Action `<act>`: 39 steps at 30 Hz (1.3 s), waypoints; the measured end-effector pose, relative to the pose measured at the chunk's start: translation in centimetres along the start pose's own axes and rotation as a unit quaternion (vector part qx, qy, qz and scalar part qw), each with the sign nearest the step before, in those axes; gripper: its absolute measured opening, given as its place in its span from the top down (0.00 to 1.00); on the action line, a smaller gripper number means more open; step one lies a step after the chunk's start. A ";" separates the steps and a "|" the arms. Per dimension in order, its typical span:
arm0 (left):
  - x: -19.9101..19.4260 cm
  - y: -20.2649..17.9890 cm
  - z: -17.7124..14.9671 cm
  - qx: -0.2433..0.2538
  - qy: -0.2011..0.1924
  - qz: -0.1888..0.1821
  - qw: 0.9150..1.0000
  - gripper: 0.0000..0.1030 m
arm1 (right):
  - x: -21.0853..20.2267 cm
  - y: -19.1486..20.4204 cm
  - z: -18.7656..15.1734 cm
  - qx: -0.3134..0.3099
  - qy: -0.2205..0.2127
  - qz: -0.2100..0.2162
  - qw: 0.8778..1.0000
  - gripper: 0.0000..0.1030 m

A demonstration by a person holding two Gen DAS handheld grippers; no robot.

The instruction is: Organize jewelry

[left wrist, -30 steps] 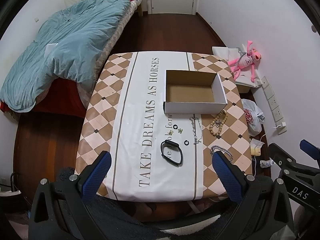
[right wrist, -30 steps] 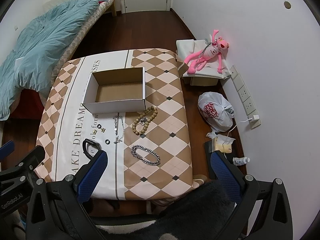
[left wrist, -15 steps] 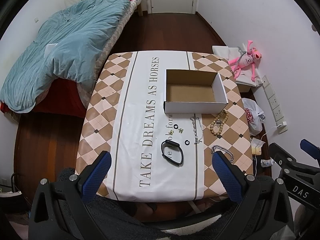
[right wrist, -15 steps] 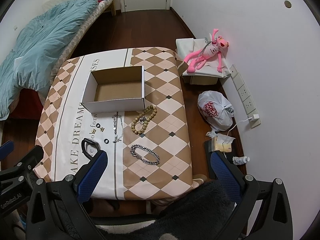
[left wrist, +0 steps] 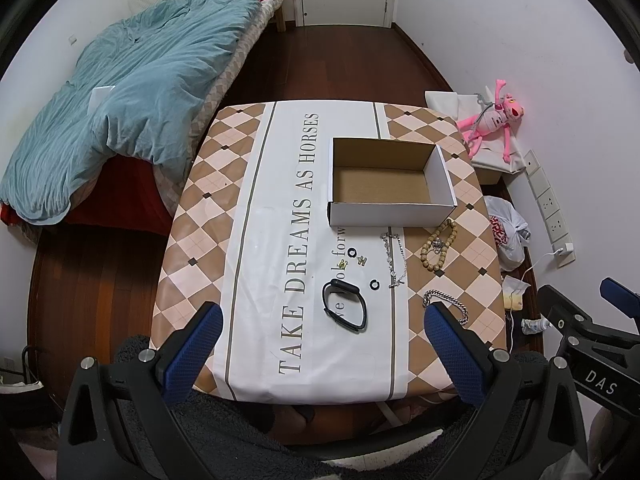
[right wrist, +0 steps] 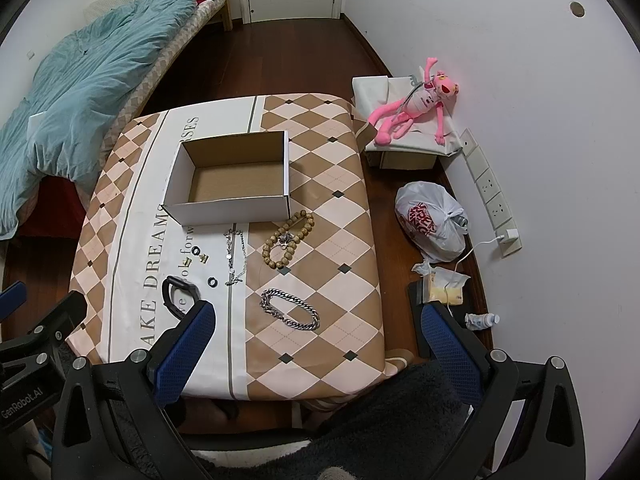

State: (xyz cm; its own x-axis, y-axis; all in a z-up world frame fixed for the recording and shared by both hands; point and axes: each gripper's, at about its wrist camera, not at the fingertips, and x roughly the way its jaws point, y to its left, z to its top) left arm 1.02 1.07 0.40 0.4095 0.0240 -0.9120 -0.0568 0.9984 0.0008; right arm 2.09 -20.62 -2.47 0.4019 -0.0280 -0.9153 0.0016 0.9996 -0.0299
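An open, empty cardboard box (left wrist: pixel 388 178) (right wrist: pixel 236 178) stands on the table. In front of it lie a wooden bead bracelet (left wrist: pixel 438 245) (right wrist: pixel 289 240), a thin silver necklace (left wrist: pixel 396 258) (right wrist: pixel 236 254), a silver chain bracelet (left wrist: pixel 446 304) (right wrist: pixel 290 314), a black wristband (left wrist: pixel 345 311) (right wrist: pixel 176 294), two black rings (left wrist: pixel 374 285) (right wrist: pixel 211 281) and small gold earrings (left wrist: pixel 362 260) (right wrist: pixel 204 257). My left gripper (left wrist: pixel 320 336) is open and empty, high above the table's near edge. My right gripper (right wrist: pixel 316 336) is open and empty, to its right.
The table (left wrist: pixel 256 240) wears a checked cloth with lettering. A bed with a blue duvet (left wrist: pixel 128 92) lies at left. A pink plush toy (right wrist: pixel 416 104), a plastic bag (right wrist: pixel 432 220) and wall sockets (right wrist: pixel 492 196) are at right on the floor side.
Both grippers have drifted slightly; the view of the table has shifted a little. Nothing on the table has moved and both grippers stay open.
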 end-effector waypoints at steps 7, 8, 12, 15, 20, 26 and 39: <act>0.1 -0.1 0.0 -0.001 0.001 0.000 1.000 0.00 | 0.2 0.0 0.0 0.002 0.001 0.001 1.000 0.00; 0.1 -0.2 -0.1 -0.002 0.001 0.000 1.000 0.00 | 0.2 0.0 0.0 0.003 0.002 0.003 1.000 0.00; 1.5 0.1 0.0 -0.005 0.004 0.002 1.000 0.00 | 1.5 -0.3 0.1 0.019 0.012 0.000 1.000 0.00; 3.4 0.1 0.0 -0.001 0.004 0.020 1.000 0.00 | 3.6 -0.7 -0.1 0.034 0.028 -0.006 0.999 0.00; 7.4 0.3 -0.3 0.007 0.026 0.039 0.999 0.00 | 8.7 -1.5 -0.9 0.049 0.062 -0.020 0.997 0.00; 11.9 0.2 -1.5 0.024 0.065 0.057 0.996 0.00 | 14.7 -1.7 -2.1 0.052 0.111 -0.030 0.992 0.00; 18.0 0.6 -2.3 0.010 0.122 0.051 0.991 0.01 | 21.1 -0.7 -3.9 0.038 0.170 -0.023 0.985 0.02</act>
State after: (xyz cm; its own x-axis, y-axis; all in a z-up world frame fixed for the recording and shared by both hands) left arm 6.25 1.93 -16.95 0.1696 0.1143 -0.9789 -0.0672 0.9923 0.1042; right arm 6.97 -21.94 -23.32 0.0708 -0.0630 -0.9955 0.0856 0.9947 -0.0568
